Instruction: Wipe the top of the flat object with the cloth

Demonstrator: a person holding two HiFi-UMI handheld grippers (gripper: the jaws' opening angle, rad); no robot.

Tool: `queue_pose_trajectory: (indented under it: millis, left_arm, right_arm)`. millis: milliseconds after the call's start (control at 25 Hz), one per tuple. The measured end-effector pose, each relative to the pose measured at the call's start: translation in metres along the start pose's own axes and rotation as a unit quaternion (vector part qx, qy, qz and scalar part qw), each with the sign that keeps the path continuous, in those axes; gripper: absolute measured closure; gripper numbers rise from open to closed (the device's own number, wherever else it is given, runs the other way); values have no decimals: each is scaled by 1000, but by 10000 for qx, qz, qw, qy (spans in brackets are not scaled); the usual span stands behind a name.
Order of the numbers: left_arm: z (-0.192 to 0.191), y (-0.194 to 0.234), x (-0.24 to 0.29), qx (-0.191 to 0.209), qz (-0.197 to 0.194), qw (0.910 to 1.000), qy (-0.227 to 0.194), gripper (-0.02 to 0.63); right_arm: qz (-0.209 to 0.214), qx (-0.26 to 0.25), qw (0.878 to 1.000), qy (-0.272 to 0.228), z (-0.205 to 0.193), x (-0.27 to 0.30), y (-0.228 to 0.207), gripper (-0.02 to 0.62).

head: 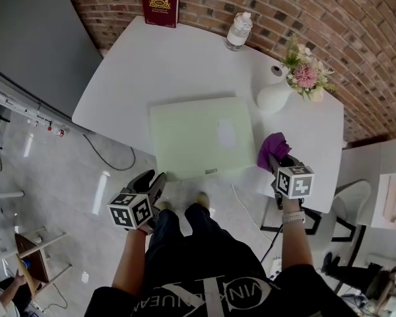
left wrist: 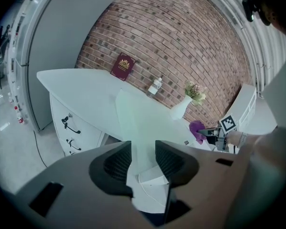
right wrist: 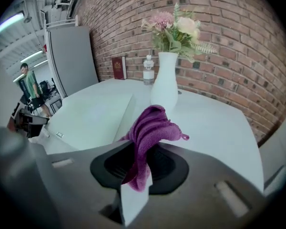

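A flat pale green object (head: 201, 137) lies in the middle of the white table (head: 158, 65); it also shows in the right gripper view (right wrist: 93, 113) and the left gripper view (left wrist: 143, 116). My right gripper (head: 277, 160) is shut on a purple cloth (head: 272, 149), which bunches up between its jaws (right wrist: 148, 137), just right of the flat object's edge. My left gripper (head: 155, 180) hangs off the table's near edge, below the flat object's near left corner. Its jaws stand apart with nothing between them (left wrist: 143, 159).
A white vase (head: 274, 96) with flowers (head: 305, 71) stands right of the flat object, close to the cloth. A water bottle (head: 239, 30) and a red book (head: 160, 5) stand at the far edge by the brick wall. Chairs (head: 346, 207) sit at the right.
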State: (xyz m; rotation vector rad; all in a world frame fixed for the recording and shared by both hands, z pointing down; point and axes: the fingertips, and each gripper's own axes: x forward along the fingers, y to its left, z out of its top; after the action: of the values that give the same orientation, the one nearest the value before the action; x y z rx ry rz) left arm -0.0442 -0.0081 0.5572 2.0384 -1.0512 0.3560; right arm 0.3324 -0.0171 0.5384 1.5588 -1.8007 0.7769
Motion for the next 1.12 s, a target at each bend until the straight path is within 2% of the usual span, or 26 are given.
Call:
queue_pose_trajectory:
  millis: [160, 280, 400, 480, 560, 640, 880, 1120]
  left_arm:
    - [5, -3, 1, 0, -165, 9999, -48, 453]
    - [12, -6, 6, 184, -226, 9996, 1, 451]
    - [17, -5, 14, 342, -292, 9989, 135, 440]
    - [21, -5, 19, 344, -409, 9984, 172, 440]
    - [24, -4, 23, 427, -418, 9979, 238, 440]
    - [25, -1, 25, 527, -413, 9973, 304, 442]
    - [24, -2, 27, 696, -617, 9944, 510, 446]
    - [24, 0, 28, 804, -854, 9901, 766, 449]
  right_arm:
    - [-296, 261, 9986, -340, -4, -22, -5, 515]
    - [-129, 705, 9959, -554, -14, -37, 9, 515]
    - [20, 1291, 9906, -454, -39, -36, 27, 515]
    - [142, 1806, 9825, -442, -51, -29, 44, 515]
    - [224, 2401, 9693, -478, -58, -22, 59, 515]
    - [207, 2761, 9595, -530, -61, -16, 72, 515]
    - [140, 3178, 9456, -678, -56, -6, 104, 515]
    - [222, 2837, 9570, -560, -54, 3, 146, 515]
